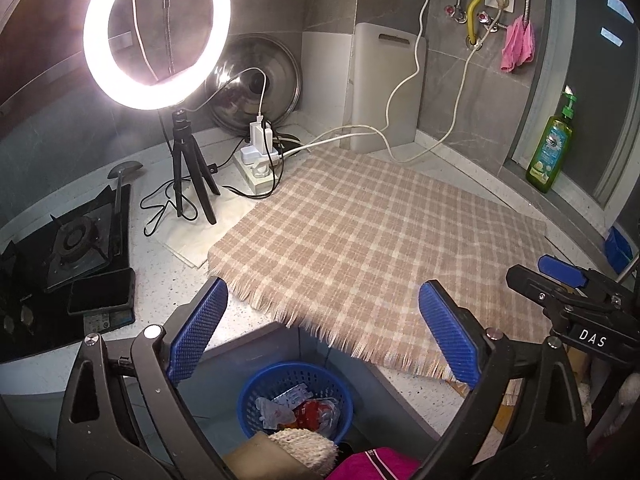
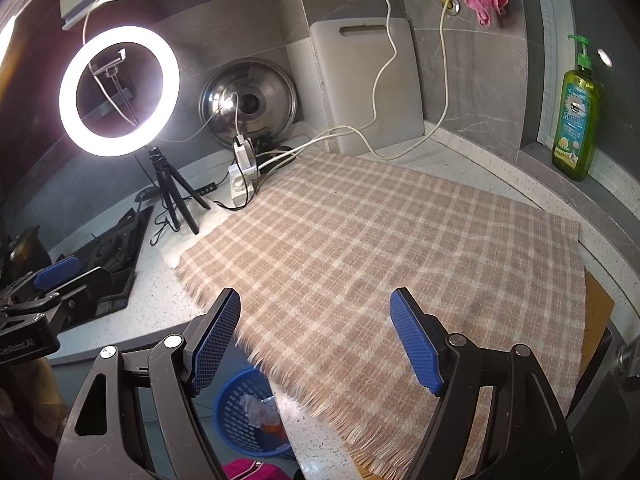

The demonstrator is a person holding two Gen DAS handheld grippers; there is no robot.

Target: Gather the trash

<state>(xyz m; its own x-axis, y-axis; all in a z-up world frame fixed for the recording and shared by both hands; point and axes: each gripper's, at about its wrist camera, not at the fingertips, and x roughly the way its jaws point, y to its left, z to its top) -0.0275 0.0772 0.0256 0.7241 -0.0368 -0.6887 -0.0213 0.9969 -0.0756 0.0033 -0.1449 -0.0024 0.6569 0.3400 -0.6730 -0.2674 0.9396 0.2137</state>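
Observation:
A blue plastic basket (image 1: 260, 390) stands on the floor below the counter's front edge, holding crumpled white and red wrappers (image 1: 308, 412). It also shows in the right wrist view (image 2: 232, 412). My left gripper (image 1: 320, 328) is open and empty, above the basket at the counter's edge. My right gripper (image 2: 316, 336) is open and empty over the front of the checked cloth (image 2: 380, 240), which lies bare on the counter. The right gripper shows at the right edge of the left wrist view (image 1: 568, 280).
A lit ring light on a tripod (image 1: 156, 32) and a power strip with cables (image 1: 260, 160) stand at the back left. A gas hob (image 1: 76, 240) with a phone (image 1: 102, 290) is at the left. A cutting board (image 1: 384, 88), pot lid (image 1: 256, 80) and soap bottle (image 1: 550, 148) line the back.

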